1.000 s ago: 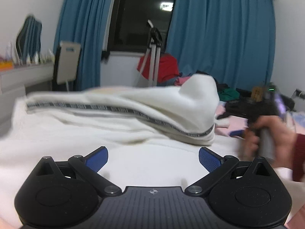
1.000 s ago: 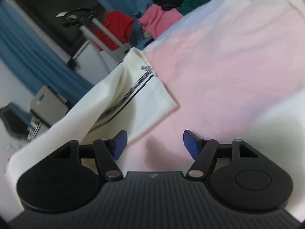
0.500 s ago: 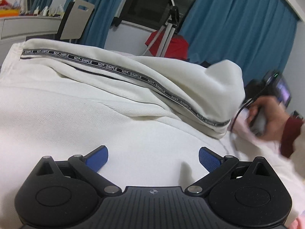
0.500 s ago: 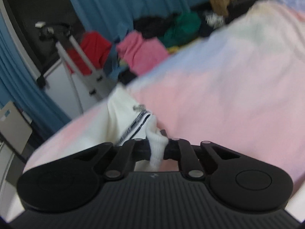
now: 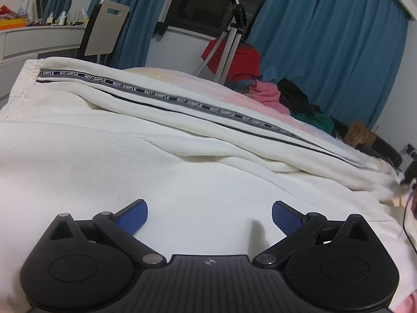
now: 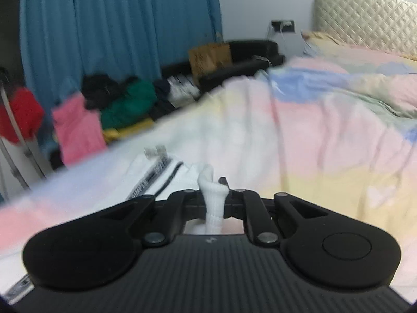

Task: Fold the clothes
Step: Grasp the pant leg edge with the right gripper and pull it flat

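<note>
The white track pants [image 5: 156, 156] lie spread across the bed [image 6: 325, 135], one leg folded over on top so its grey "NOT-SIMPLE" side stripe [image 5: 182, 101] runs from the gathered waistband on the left down toward the far right. The ribbed cuff [image 6: 212, 203] at the end of that leg is pinched in the right gripper [image 6: 214, 200], whose fingers are clamped together on it, the fabric standing up in a twist between them, with the stripe trailing off to the left. The left gripper [image 5: 209, 216] sits low over the flat white fabric, its blue-padded fingers [image 5: 134, 216] spread wide apart with nothing between them; whether they touch the cloth I cannot tell

Under the pants is a pastel duvet in pink, yellow and blue, running up to a quilted cream headboard [image 6: 365, 18]. Beyond the bed's far edge sits a heap of clothes [image 6: 109, 109], pink, green and black, with a red garment [image 5: 234, 62] draped by a metal stand [image 5: 229, 41]. Blue curtains [image 5: 325, 52] frame a dark window. A chair [image 5: 104, 31] and a cluttered white tabletop [image 5: 39, 36] stand off to the left, and a brown paper bag [image 6: 209, 57] sits by the wall
</note>
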